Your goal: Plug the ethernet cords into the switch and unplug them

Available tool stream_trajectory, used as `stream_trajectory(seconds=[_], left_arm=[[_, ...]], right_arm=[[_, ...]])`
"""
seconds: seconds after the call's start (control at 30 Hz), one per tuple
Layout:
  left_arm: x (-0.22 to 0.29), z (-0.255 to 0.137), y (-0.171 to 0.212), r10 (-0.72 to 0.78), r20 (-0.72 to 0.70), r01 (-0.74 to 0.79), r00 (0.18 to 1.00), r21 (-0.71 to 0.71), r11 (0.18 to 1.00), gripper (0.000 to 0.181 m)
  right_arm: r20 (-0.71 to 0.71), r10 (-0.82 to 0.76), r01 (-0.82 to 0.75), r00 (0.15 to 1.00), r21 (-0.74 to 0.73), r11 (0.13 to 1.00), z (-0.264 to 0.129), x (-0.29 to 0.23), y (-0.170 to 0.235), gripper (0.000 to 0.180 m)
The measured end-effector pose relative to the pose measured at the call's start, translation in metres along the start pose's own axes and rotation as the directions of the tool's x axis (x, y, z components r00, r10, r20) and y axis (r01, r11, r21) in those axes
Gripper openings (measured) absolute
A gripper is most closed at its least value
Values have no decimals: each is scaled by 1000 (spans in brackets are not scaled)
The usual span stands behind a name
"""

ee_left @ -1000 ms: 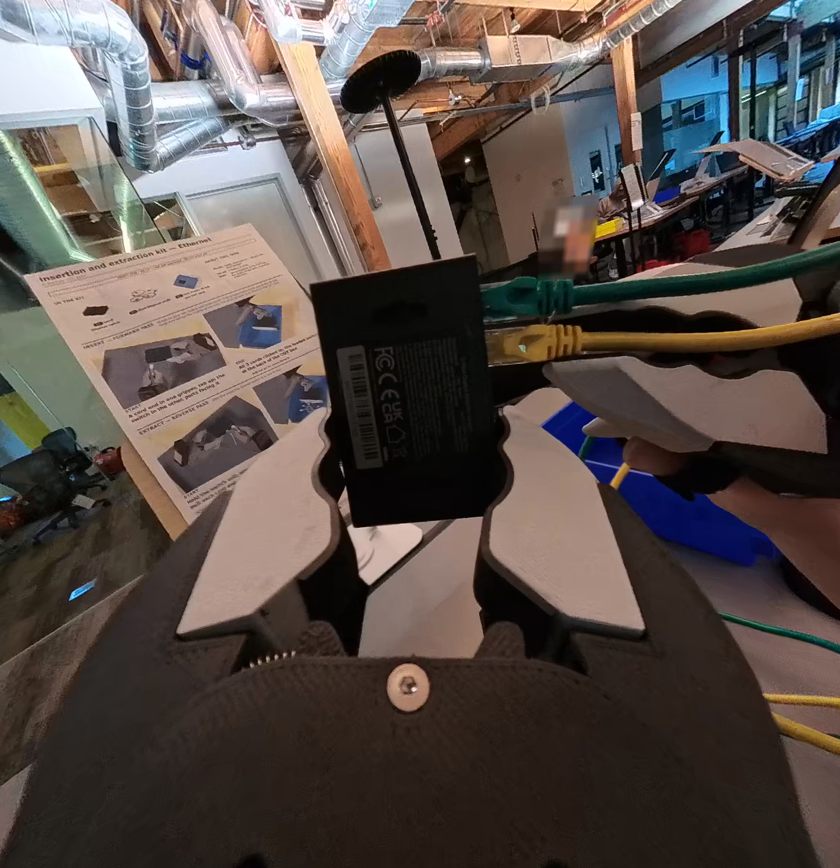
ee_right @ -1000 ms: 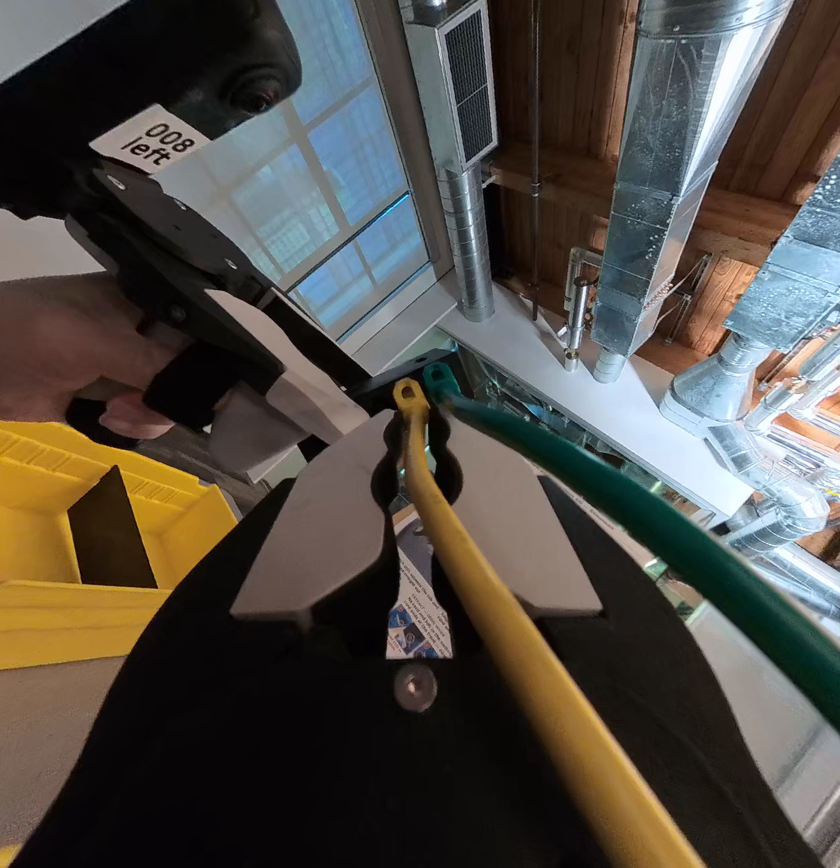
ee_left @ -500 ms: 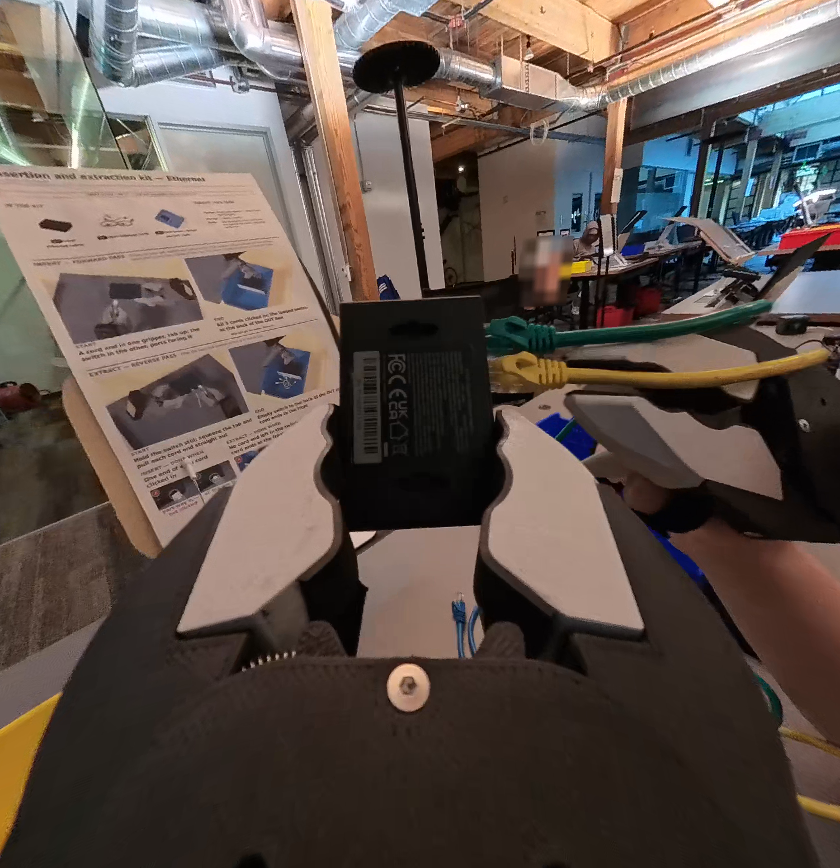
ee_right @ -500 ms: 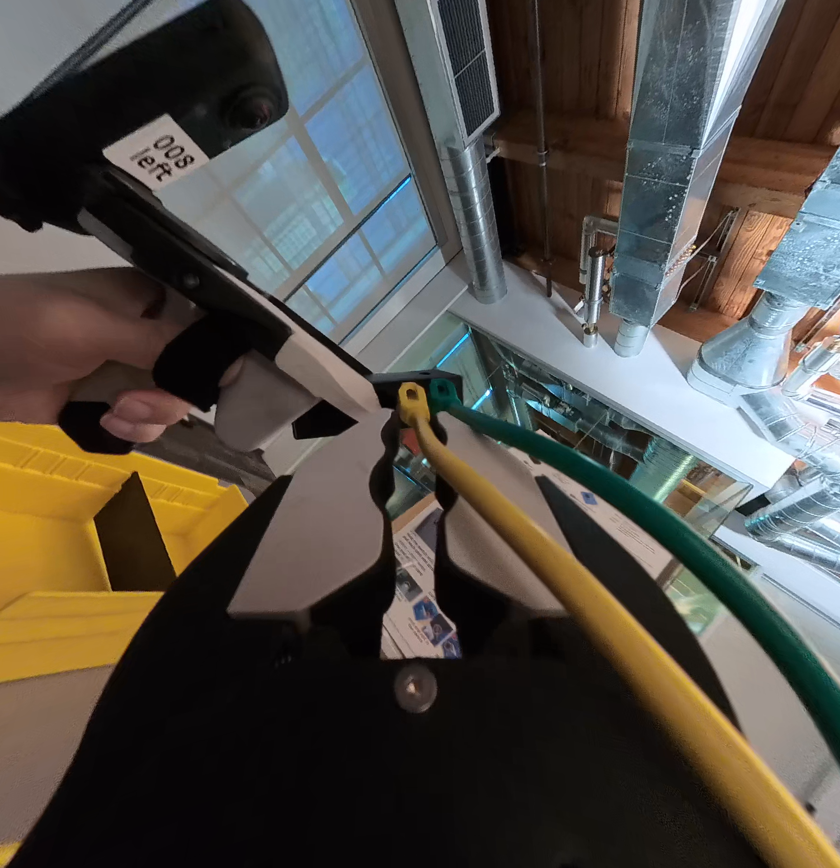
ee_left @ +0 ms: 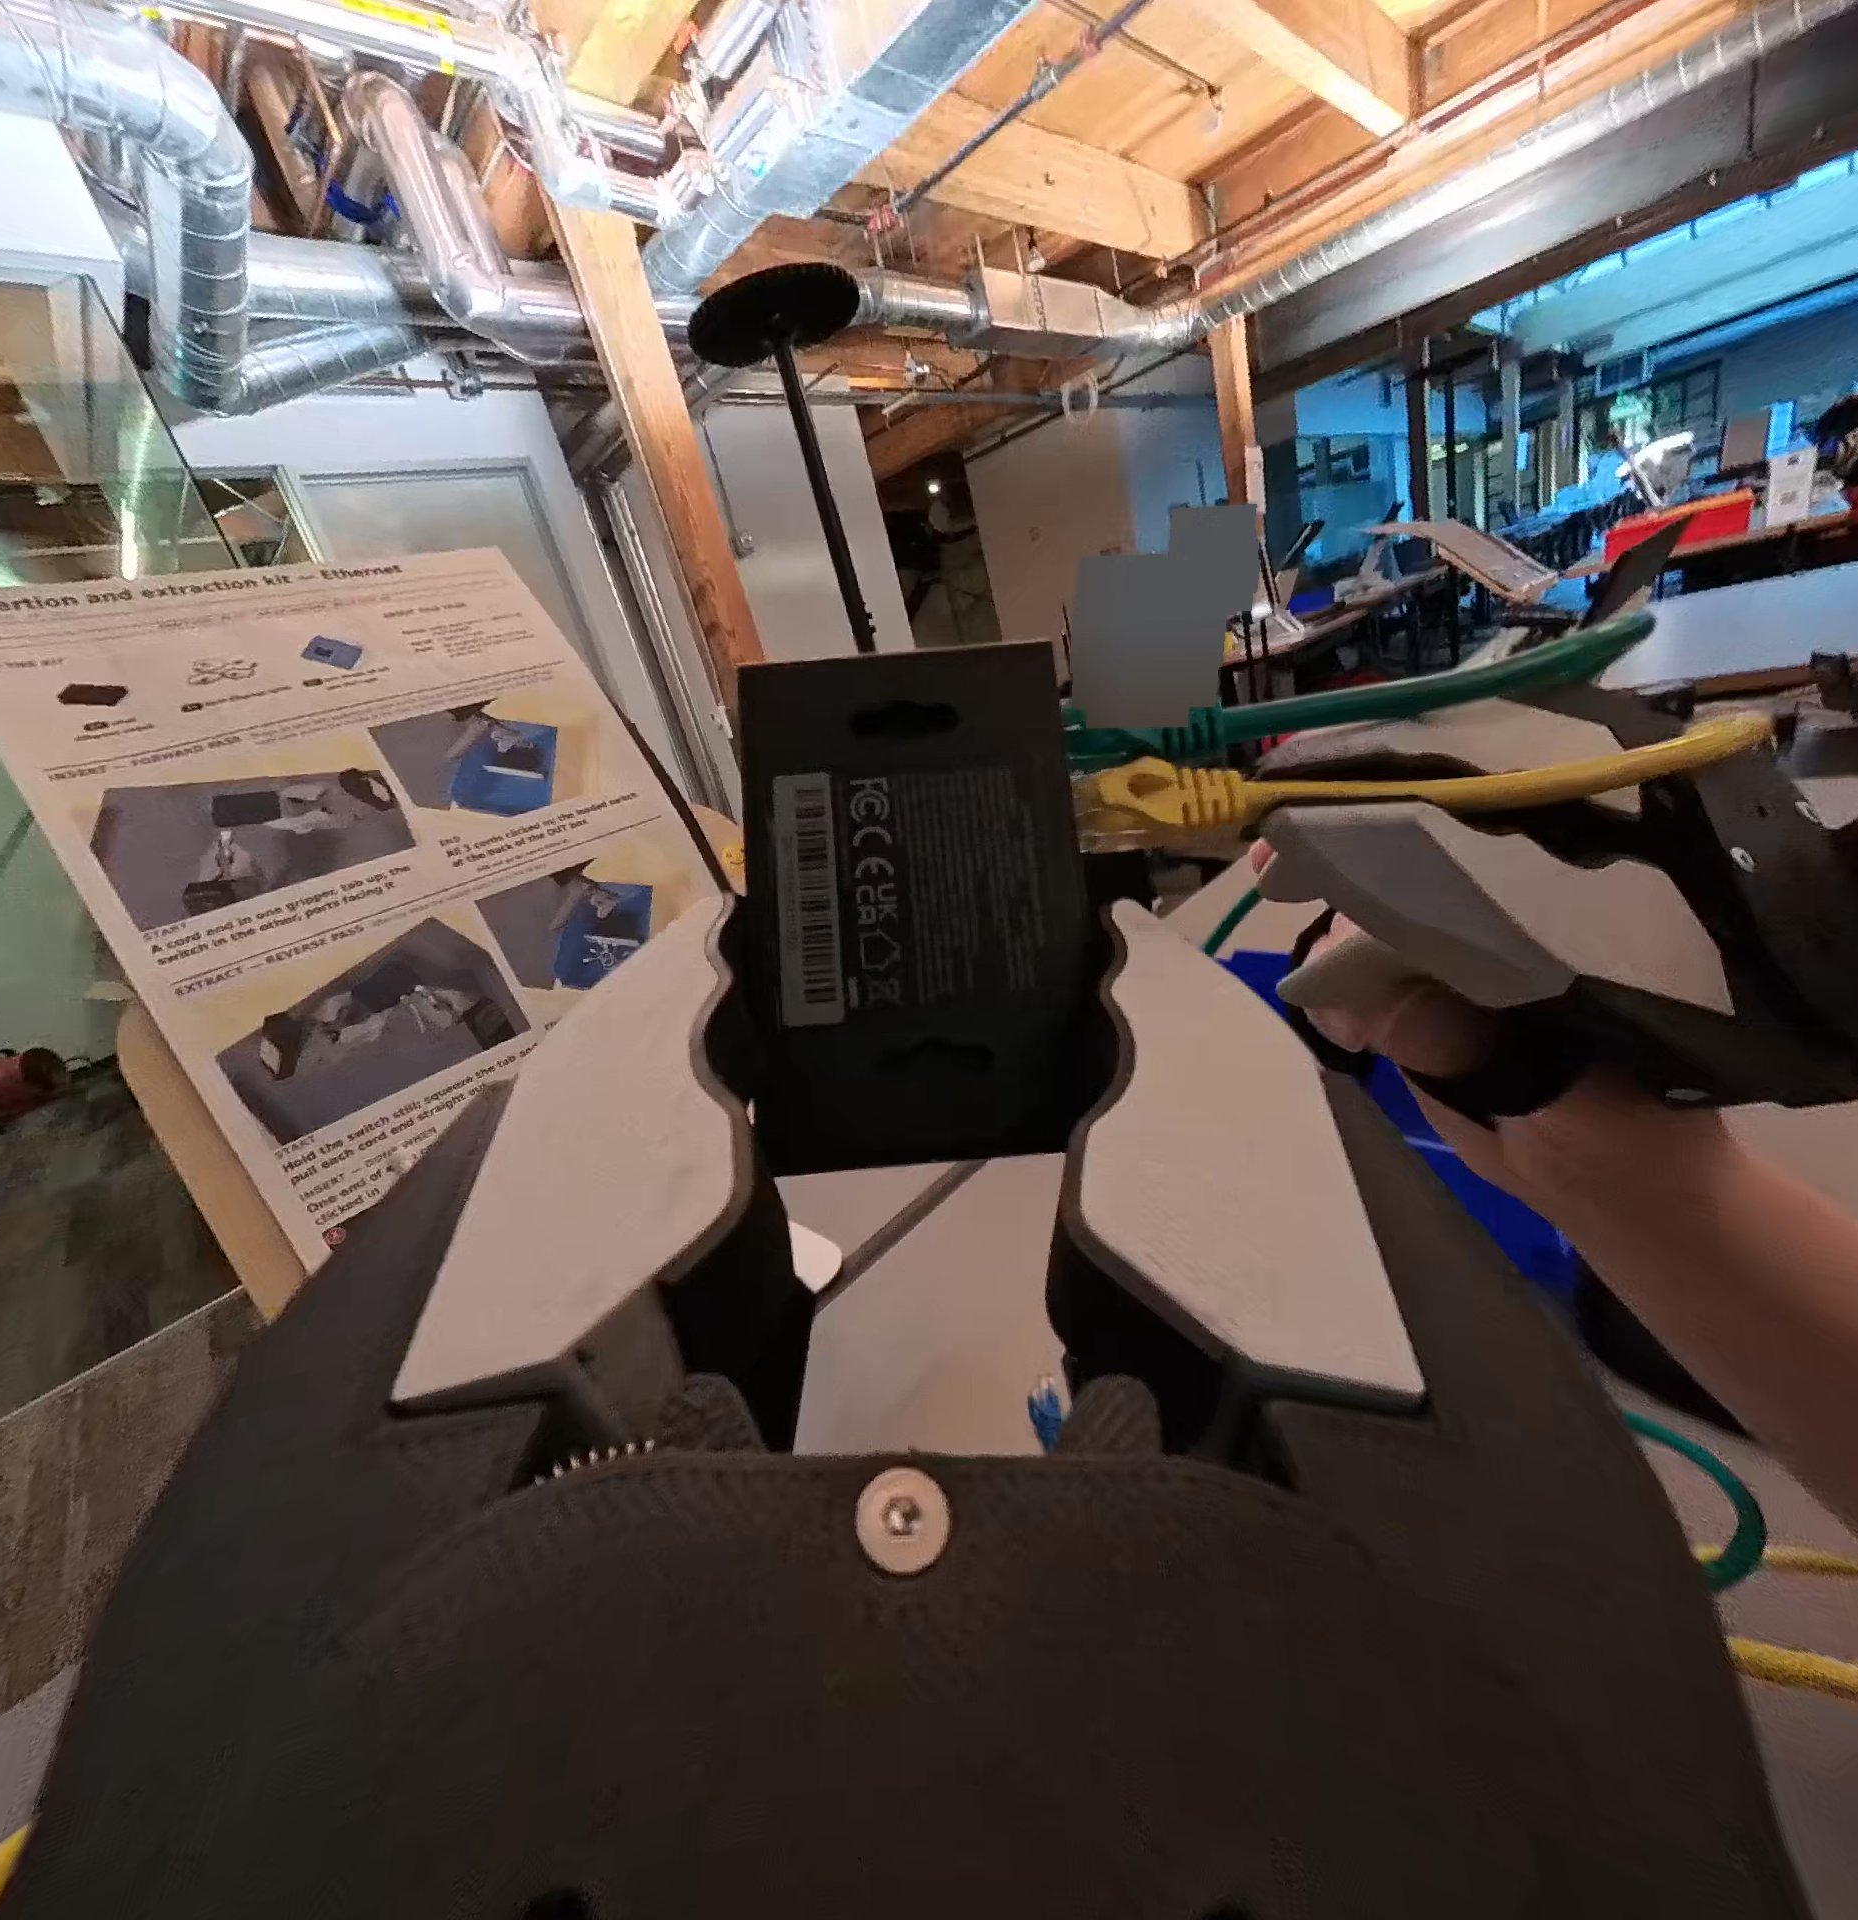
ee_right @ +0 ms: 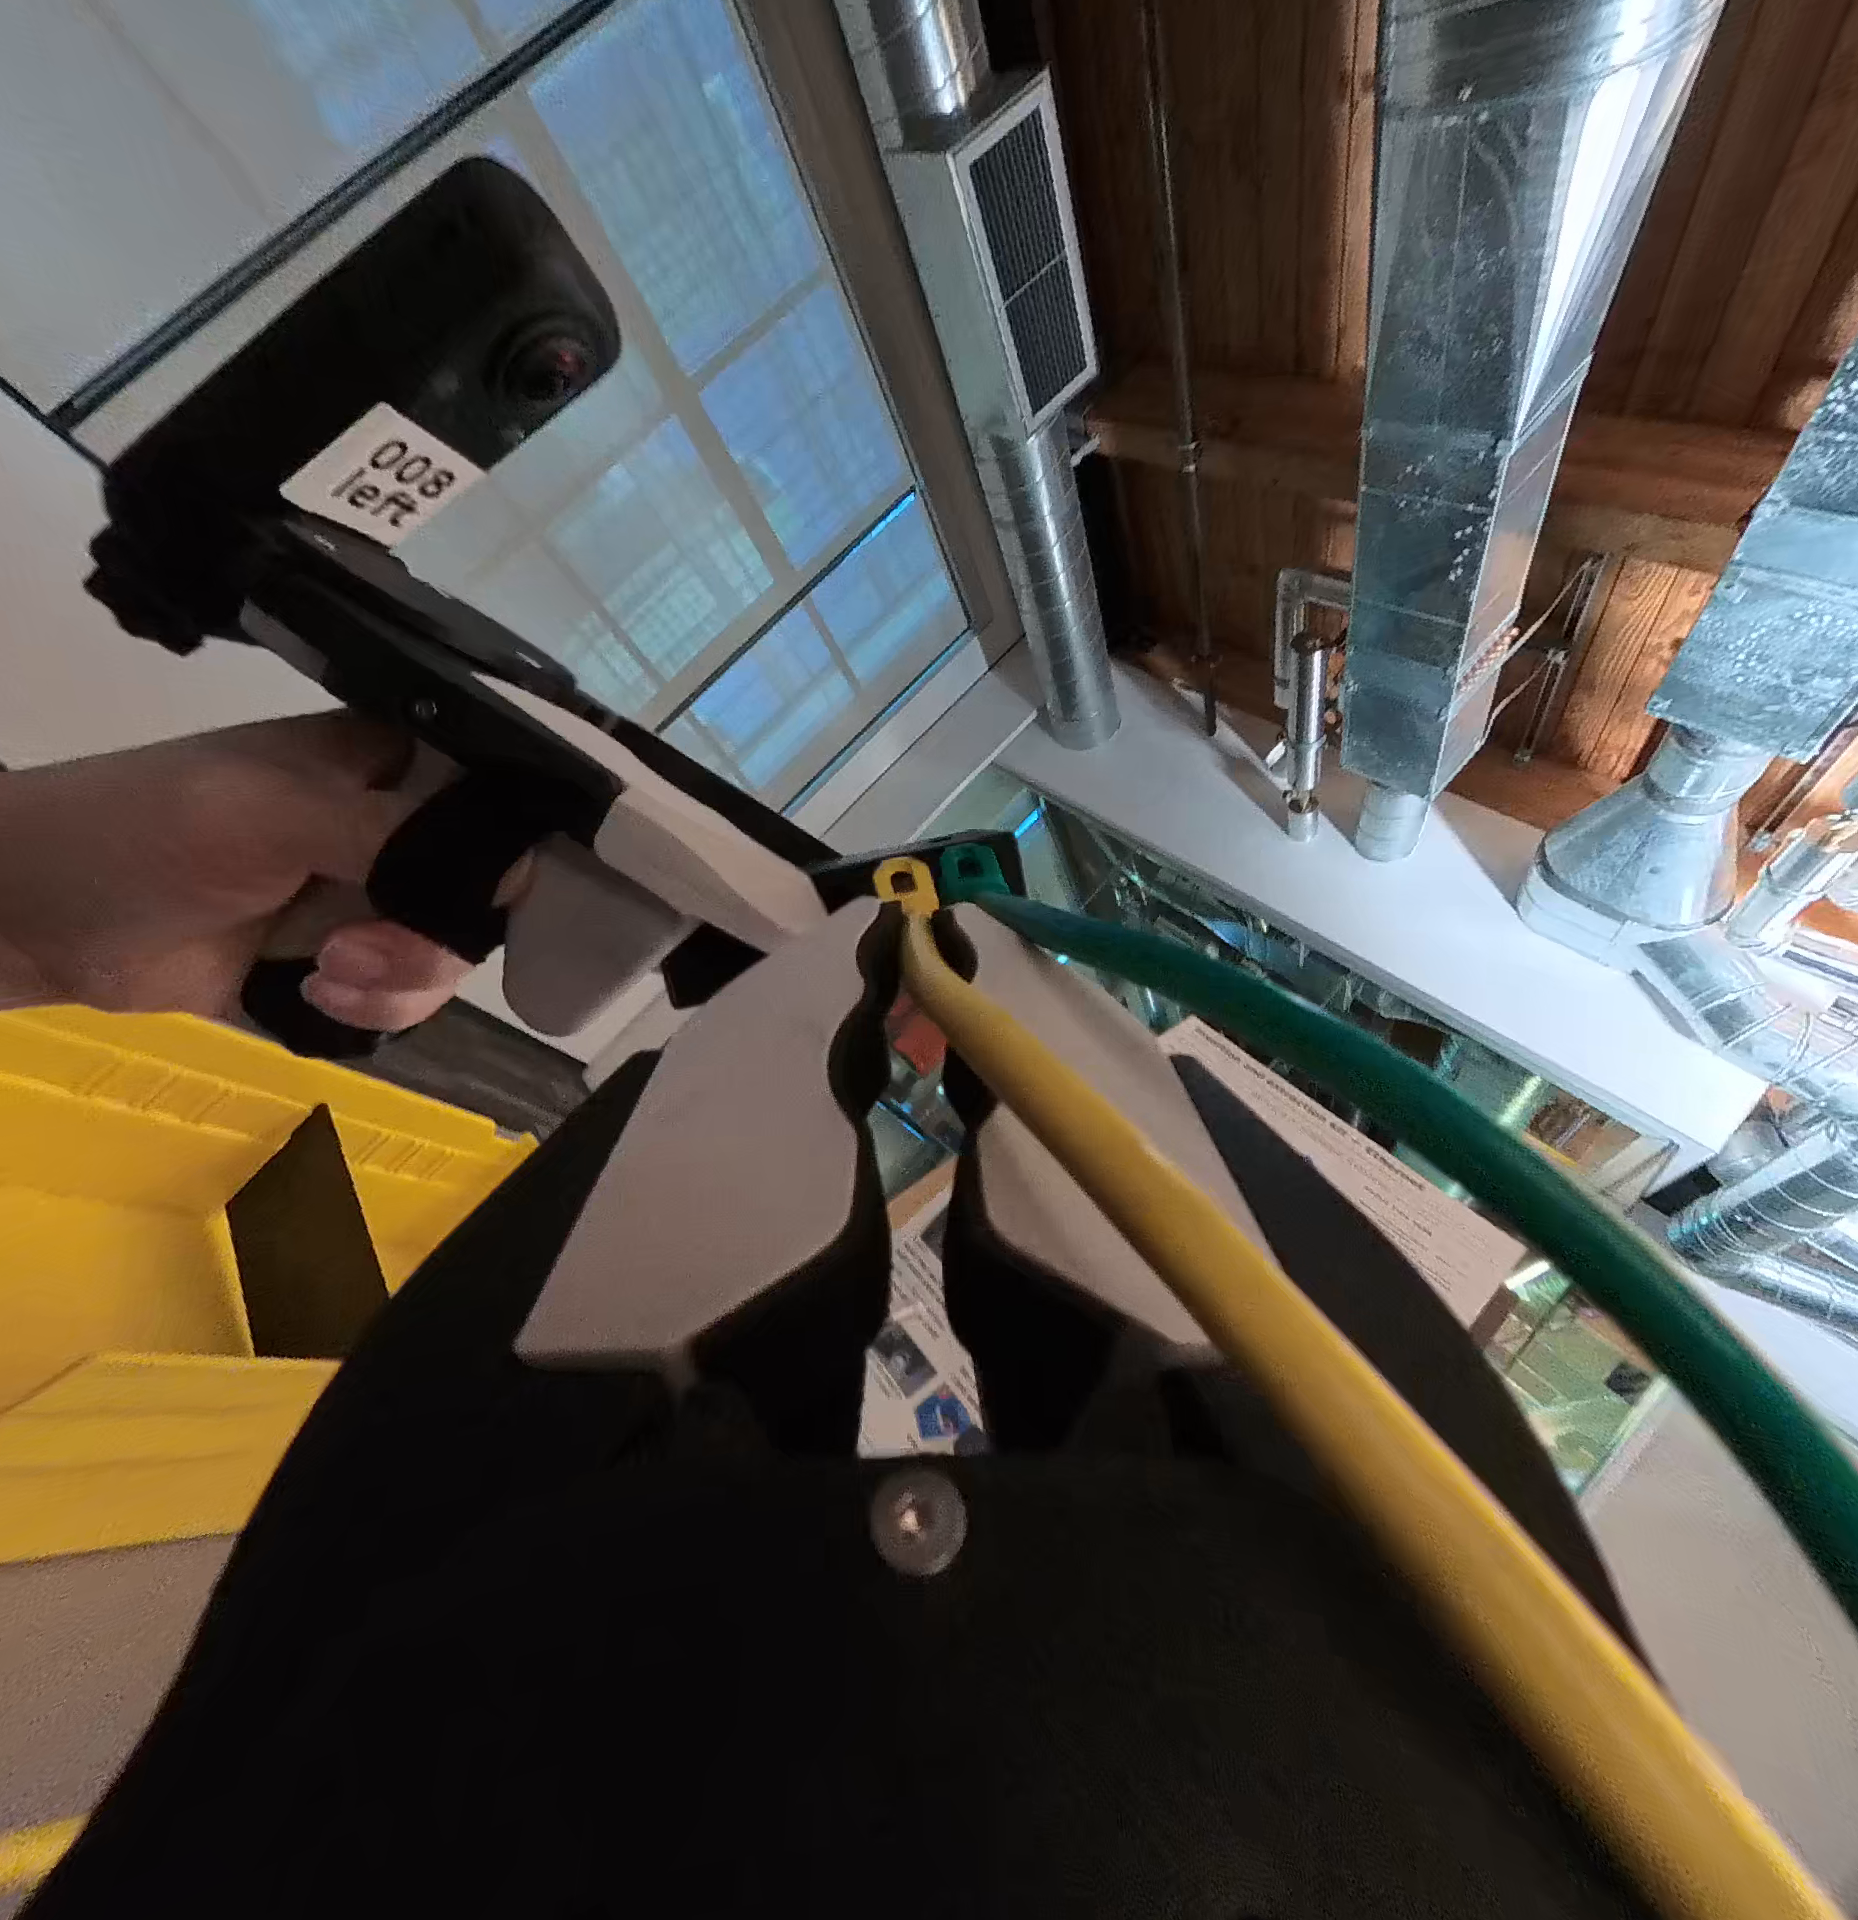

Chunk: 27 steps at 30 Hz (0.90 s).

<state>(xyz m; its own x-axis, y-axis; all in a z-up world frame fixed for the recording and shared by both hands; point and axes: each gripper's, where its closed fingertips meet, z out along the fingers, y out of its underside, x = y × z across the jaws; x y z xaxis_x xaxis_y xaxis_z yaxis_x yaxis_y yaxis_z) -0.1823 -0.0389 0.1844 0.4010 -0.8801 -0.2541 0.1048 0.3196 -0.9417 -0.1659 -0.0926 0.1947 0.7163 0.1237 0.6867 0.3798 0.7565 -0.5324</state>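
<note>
My left gripper [ee_left: 917, 935] is shut on the black switch [ee_left: 909, 831] and holds it upright in the air, label side toward the camera. A green cord [ee_left: 1320, 701] and a yellow cord [ee_left: 1424, 795] are plugged into the switch's right side. My right gripper [ee_right: 917, 935] is shut on the yellow cord [ee_right: 1112, 1143] just behind its plug [ee_right: 901, 881]. The green cord [ee_right: 1424, 1101] runs free beside it. The right gripper [ee_left: 1278, 800] shows to the right of the switch in the left wrist view. The left gripper [ee_right: 816, 883] shows at the left in the right wrist view, holding the switch [ee_right: 992, 840].
An instruction sheet on a board [ee_left: 281, 831] stands at the left. A black pole stand [ee_left: 821, 499] is behind the switch. A blue bin [ee_left: 1424, 1143] is at the right, a yellow bin [ee_right: 125, 1195] at the left. A blue cord end [ee_left: 1044, 1403] and slack cable [ee_left: 1735, 1538] lie on the table.
Both hands have shifted and tilted together, so the background swings. The switch stays in my left gripper, both cords stay plugged in, and my right gripper stays on the yellow cord.
</note>
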Motion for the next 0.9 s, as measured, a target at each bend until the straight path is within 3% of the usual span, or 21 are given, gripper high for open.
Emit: stream_trajectory(seconds=[0.37, 0.5, 0.6, 0.67, 0.77, 0.9], left_arm=[[1, 1, -1, 6, 27, -7, 1000, 13, 1000, 60], [-10, 0, 1, 112, 84, -109, 990, -28, 994, 61], [-15, 2, 5, 141, 127, -135, 982, -59, 989, 61], [-27, 5, 15, 154, 207, -130, 966, -124, 984, 61], [-45, 9, 39, 165, 276, -100, 947, -237, 966, 60], [-66, 12, 64, 163, 332, -61, 929, -298, 953, 60]], right_arm=[[21, -3, 3, 1000, -23, 1000, 1, 1, 0, 6], [28, 7, -5, 1000, -61, 998, 6, -2, 11, 6], [21, 98, -99, 995, 43, 994, 7, -2, 12, 6], [-5, 278, -278, 961, 31, 960, 10, -1, 35, 8], [-21, 562, -562, 827, -63, 824, 11, -14, 81, 13], [-28, 633, -624, 774, -209, 753, -3, -39, 115, 13]])
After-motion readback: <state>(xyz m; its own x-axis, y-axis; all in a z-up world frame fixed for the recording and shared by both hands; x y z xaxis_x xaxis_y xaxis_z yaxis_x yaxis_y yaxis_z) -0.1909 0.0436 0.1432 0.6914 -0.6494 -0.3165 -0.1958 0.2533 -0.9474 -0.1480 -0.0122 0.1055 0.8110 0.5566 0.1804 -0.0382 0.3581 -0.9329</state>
